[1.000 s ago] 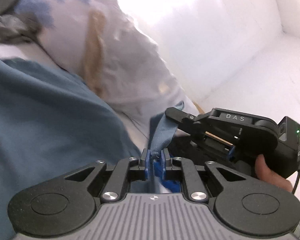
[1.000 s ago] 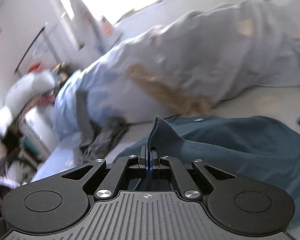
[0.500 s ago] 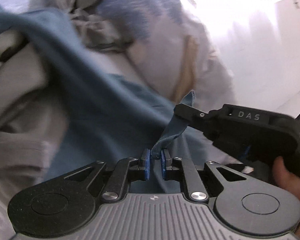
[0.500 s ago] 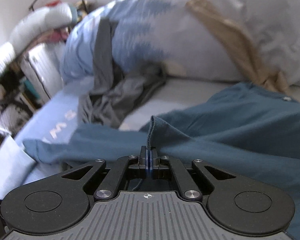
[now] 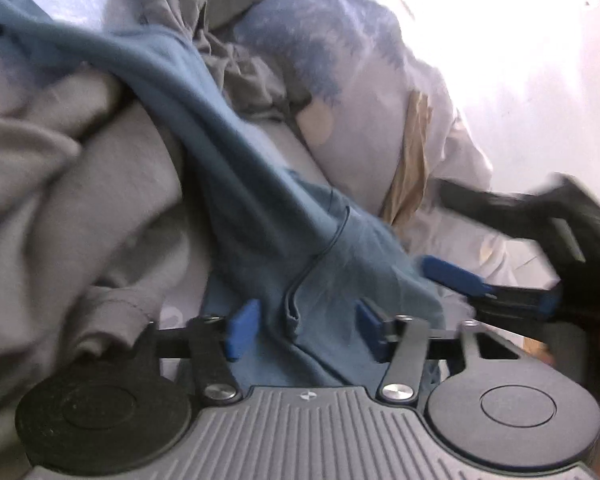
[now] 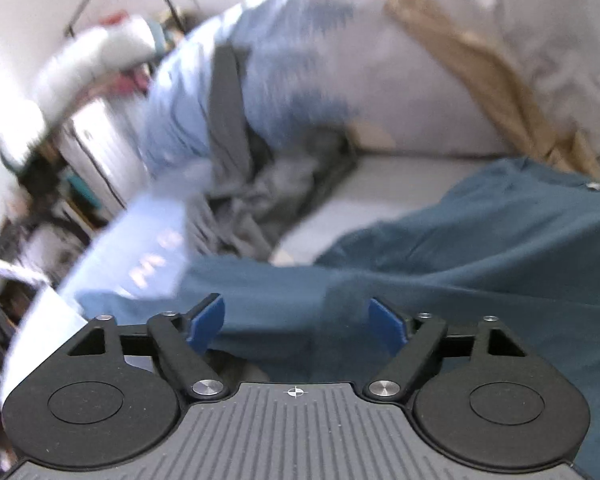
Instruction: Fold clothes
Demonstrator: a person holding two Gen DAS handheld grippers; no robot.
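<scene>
A teal-blue garment (image 5: 268, 216) lies spread on the bed, also filling the lower right of the right wrist view as the blue garment (image 6: 480, 248). My left gripper (image 5: 306, 330) has its jaws opening, blue pads wide apart; a hemmed fold of the garment lies loose between them, not pressed. My right gripper (image 6: 296, 322) is likewise opening, the cloth lying slack between and below its pads. In the left wrist view the right gripper (image 5: 500, 248) shows blurred at the right edge, one blue pad over the garment's edge, with part of a hand behind it.
A grey garment (image 5: 60, 184) lies bunched at the left. A dark grey crumpled garment (image 6: 260, 184) and a light blue printed one (image 6: 148, 252) lie beyond. A white-and-blue duvet (image 6: 400, 64) with a tan strip is piled at the back. Cluttered shelves (image 6: 80, 168) stand at the left.
Both grippers, shut on the blue garment's edge before, have opened and the cloth has dropped onto the bed. Both hands swung left and lower over the bed.
</scene>
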